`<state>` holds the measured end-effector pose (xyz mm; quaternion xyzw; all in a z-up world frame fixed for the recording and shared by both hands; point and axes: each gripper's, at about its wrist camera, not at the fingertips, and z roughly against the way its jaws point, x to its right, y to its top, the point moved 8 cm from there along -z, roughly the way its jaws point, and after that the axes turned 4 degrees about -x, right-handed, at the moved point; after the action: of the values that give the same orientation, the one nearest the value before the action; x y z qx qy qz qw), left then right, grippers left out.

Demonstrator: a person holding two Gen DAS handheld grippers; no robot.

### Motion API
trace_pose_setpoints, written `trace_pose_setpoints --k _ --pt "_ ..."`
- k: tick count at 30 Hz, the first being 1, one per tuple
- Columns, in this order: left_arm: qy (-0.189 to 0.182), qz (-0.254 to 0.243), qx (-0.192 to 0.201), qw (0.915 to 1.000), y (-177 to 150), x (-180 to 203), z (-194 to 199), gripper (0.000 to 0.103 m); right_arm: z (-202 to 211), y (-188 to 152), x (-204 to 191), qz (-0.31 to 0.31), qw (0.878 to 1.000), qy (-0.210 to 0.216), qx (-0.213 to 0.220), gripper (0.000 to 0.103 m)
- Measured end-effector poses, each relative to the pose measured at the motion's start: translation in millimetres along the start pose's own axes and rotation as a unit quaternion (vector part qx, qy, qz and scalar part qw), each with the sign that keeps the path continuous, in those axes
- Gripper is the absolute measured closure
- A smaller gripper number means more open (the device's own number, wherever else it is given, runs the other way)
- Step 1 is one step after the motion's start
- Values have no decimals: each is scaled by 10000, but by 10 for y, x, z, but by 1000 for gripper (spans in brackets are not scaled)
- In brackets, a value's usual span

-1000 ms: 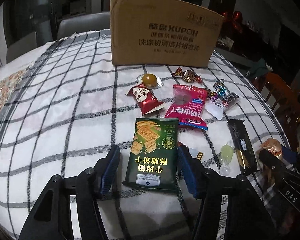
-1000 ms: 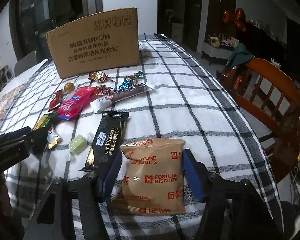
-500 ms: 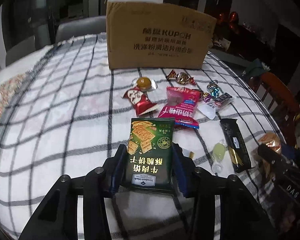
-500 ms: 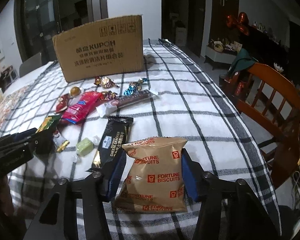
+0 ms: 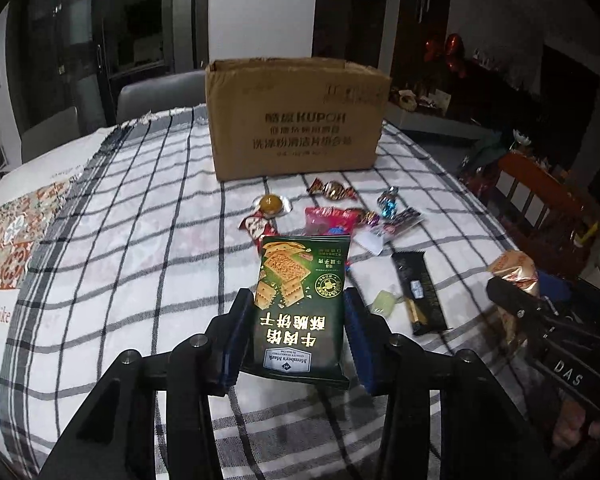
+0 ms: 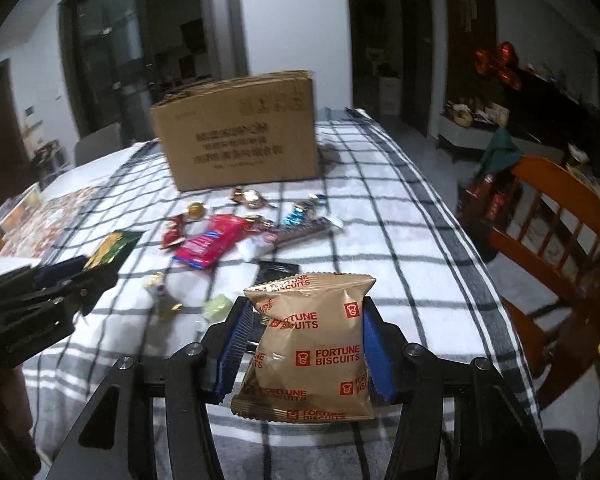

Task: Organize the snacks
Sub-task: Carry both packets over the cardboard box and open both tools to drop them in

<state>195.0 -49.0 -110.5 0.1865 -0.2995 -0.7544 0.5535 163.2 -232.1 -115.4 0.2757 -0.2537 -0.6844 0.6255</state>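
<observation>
**2 packets gripped, both clear of the table**

Clamping green cracker packet (image 5: 300, 312) in left gripper (image 5: 296, 336) and tan biscuit bag (image 6: 308, 344) in right gripper (image 6: 304, 348), above checked tablecloth (image 5: 140, 240), short of cardboard box (image 5: 296, 120). Likely handling light, crinkly, slippery, crushable; pinching side edges gently.

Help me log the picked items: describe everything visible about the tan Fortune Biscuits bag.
The Fortune Biscuits bag is a puffy tan foil-like pillow pack with crimped top and bottom seams, printed with red "FORTUNE BISCUITS" lettering and small red square logos. It looks sealed. It stands roughly upright, clamped at both sides by the blue pads of the right tool, apparently lifted above the checked tablecloth.
</observation>
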Motion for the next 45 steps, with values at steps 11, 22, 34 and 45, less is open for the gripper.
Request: trace_pose_setpoints --k 11,22,34,45 --pt "142 -196 521 9983 389 -33 322 58 237 479 -221 446 9972 428 426 49" --pt "152 -302 1037 9940 1085 -157 507 58 277 1270 -366 636 9903 711 1010 49" --pt "18 -369 1216 9919 1907 -295 335 58 33 2136 -424 686 9863 906 1196 49" --pt "212 -530 1040 9929 2386 -403 -173 58 -498 2694 -471 613 9875 1090 954 49"
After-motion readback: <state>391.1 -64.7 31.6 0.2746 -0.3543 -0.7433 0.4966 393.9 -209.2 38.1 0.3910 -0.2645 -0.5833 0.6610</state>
